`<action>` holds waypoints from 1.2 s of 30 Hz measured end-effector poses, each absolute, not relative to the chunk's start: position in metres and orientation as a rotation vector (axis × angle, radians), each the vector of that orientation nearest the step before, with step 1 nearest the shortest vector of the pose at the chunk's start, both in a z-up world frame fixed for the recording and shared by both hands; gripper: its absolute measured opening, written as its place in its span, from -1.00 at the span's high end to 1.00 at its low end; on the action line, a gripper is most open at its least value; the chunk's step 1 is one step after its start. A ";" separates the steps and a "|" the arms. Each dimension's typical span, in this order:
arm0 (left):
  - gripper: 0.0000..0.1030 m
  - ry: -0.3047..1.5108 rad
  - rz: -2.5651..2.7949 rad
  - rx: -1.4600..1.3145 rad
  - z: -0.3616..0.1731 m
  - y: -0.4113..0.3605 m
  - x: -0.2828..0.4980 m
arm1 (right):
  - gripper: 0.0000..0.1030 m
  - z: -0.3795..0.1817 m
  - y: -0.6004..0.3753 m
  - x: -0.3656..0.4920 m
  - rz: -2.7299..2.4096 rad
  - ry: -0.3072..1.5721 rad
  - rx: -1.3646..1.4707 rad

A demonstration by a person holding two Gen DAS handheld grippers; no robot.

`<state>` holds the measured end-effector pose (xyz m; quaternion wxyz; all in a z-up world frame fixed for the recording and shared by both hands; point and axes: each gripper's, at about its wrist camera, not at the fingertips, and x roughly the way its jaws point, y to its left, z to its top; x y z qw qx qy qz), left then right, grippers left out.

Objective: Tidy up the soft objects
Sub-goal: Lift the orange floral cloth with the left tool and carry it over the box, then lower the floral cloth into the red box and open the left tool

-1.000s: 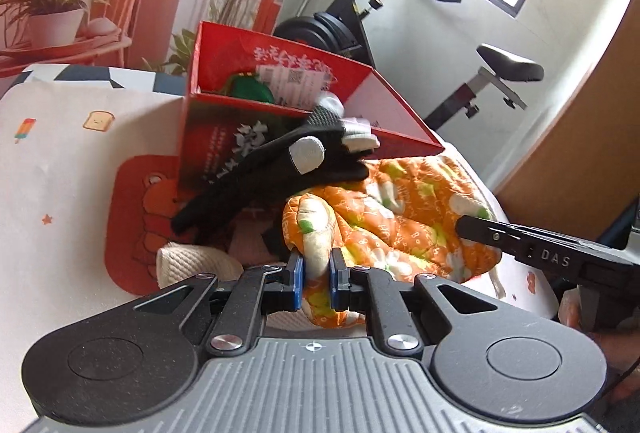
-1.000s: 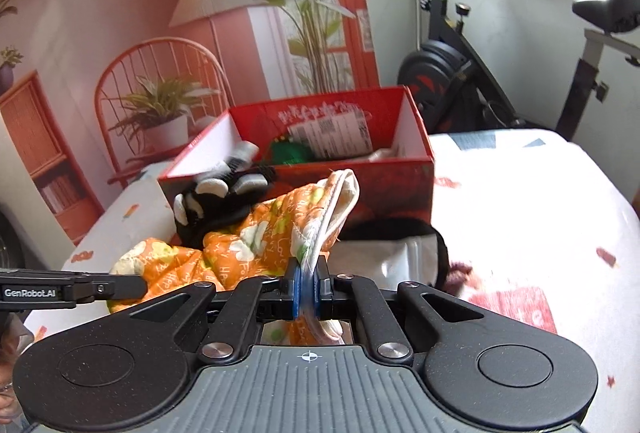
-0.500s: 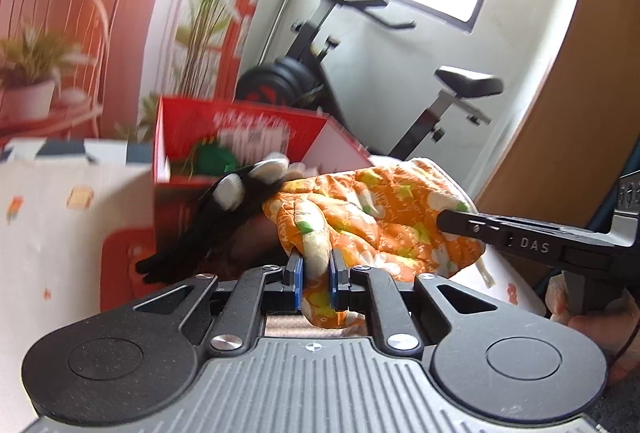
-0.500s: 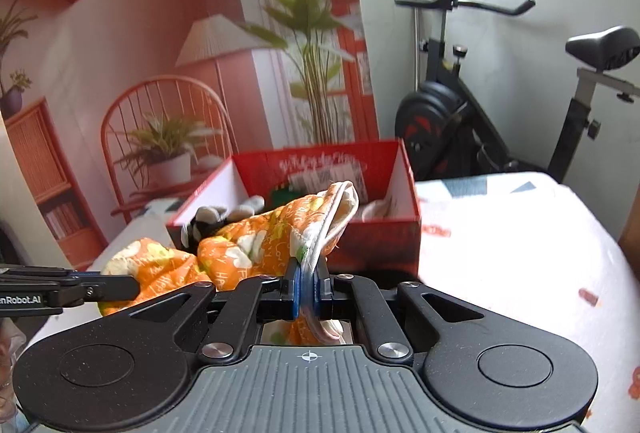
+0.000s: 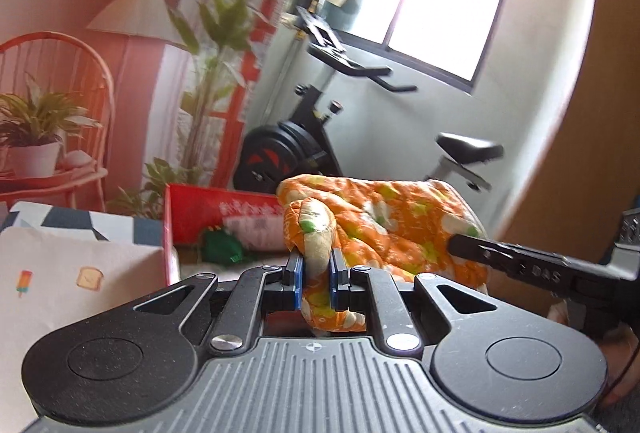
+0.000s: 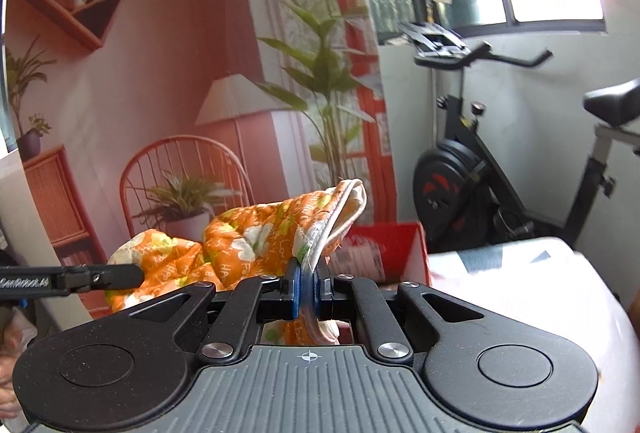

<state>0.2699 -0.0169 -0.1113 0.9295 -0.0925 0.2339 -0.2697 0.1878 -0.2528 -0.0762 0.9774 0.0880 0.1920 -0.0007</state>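
Note:
An orange flowered quilted cloth (image 5: 384,229) hangs in the air between both grippers, above and in front of the open red box (image 5: 208,213). My left gripper (image 5: 316,275) is shut on a thick fold at one end of the cloth. At the other end my right gripper (image 6: 307,283) is shut on the cloth's (image 6: 256,241) white-trimmed edge. The right gripper's arm (image 5: 532,269) crosses the left wrist view at the right; the left one (image 6: 68,279) shows at the left of the right wrist view. Inside the box lie a green soft toy (image 5: 220,249) and printed paper.
The red box (image 6: 384,245) stands on a white patterned table cover (image 5: 68,273). An exercise bike (image 6: 480,173) stands behind the table by the window wall. A wooden panel (image 5: 600,113) rises at the right. A printed backdrop with chair and plants covers the far wall.
Both grippers have risen with the orange cloth, lifting it off the table. The black glove and the white item seen earlier below it have dropped out of view.

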 end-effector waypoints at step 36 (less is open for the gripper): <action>0.30 0.799 -0.380 0.043 -0.182 -0.061 0.430 | 0.89 -0.220 -0.303 0.403 -0.086 0.884 0.261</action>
